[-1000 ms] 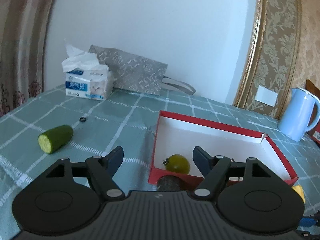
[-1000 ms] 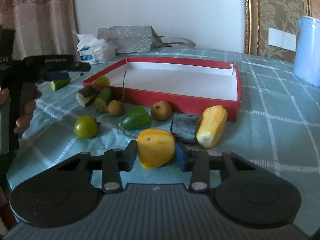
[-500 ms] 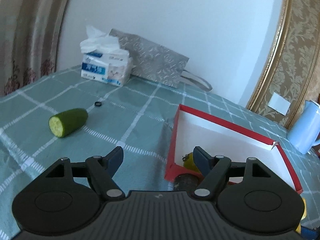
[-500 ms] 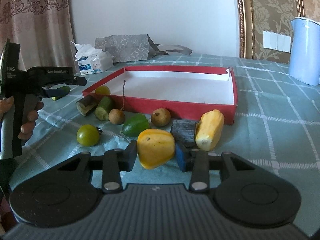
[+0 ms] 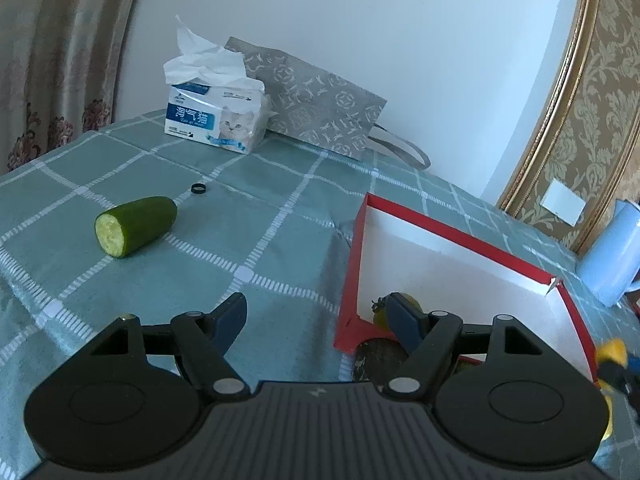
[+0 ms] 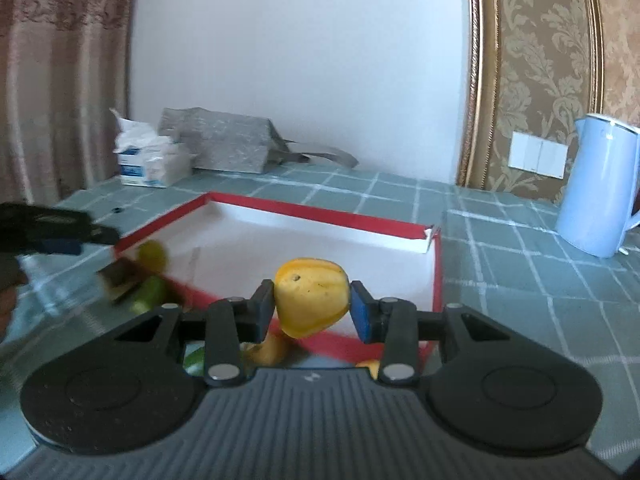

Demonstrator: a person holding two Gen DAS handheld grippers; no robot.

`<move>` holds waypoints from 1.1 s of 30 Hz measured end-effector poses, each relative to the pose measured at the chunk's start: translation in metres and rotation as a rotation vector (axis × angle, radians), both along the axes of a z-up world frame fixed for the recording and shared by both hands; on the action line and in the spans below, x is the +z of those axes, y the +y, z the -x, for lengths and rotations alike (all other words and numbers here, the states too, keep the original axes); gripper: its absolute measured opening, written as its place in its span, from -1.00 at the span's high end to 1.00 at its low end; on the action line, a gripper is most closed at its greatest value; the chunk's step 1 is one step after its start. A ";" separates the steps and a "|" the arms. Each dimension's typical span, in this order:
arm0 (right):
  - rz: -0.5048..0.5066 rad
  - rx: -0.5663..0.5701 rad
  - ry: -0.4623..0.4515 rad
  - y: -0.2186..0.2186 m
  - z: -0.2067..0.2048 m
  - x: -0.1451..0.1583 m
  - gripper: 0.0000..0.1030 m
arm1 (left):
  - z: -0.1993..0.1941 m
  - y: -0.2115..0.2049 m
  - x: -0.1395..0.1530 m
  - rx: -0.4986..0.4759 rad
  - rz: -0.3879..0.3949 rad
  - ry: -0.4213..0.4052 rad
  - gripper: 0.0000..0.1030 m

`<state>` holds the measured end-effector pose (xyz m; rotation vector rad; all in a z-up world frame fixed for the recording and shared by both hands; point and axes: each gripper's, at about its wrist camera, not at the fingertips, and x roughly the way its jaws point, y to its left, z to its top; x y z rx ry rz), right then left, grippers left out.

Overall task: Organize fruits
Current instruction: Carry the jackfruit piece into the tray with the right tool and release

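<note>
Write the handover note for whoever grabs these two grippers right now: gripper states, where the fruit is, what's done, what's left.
Right gripper: shut on the yellow fruit piece, held in the air at the near wall of the red tray.
Left gripper: open, empty, at the tray's left corner.
Done: one small yellow-green fruit lies inside the tray at that corner.
Left: set the yellow piece in the tray. The cut cucumber lies alone on the tablecloth, left of the tray. More pieces, blurred, sit outside the tray's near wall, among them a green piece. The rest of the tray floor in view is bare.
</note>
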<state>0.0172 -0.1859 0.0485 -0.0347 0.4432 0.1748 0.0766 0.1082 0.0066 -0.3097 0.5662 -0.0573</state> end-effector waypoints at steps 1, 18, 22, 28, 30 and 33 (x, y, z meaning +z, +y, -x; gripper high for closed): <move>-0.002 -0.009 0.011 -0.002 -0.008 -0.001 0.26 | 0.000 -0.001 0.000 -0.003 -0.004 0.002 -0.49; -0.021 -0.126 0.282 -0.016 -0.111 -0.032 0.26 | -0.001 -0.008 -0.002 -0.034 -0.035 0.010 -0.49; -0.049 -0.132 0.281 -0.020 -0.113 -0.033 0.25 | -0.001 -0.010 -0.002 -0.041 -0.048 0.006 -0.53; -0.045 -0.171 0.149 -0.026 -0.082 -0.012 -0.62 | 0.002 -0.011 0.000 -0.062 -0.047 -0.013 -0.54; -0.095 -0.174 0.059 -0.031 -0.057 -0.002 -0.67 | 0.004 -0.011 0.001 -0.074 -0.040 -0.027 -0.54; -0.194 -0.116 -0.059 -0.035 -0.019 0.012 -0.71 | 0.008 -0.015 0.002 -0.094 -0.054 -0.049 -0.54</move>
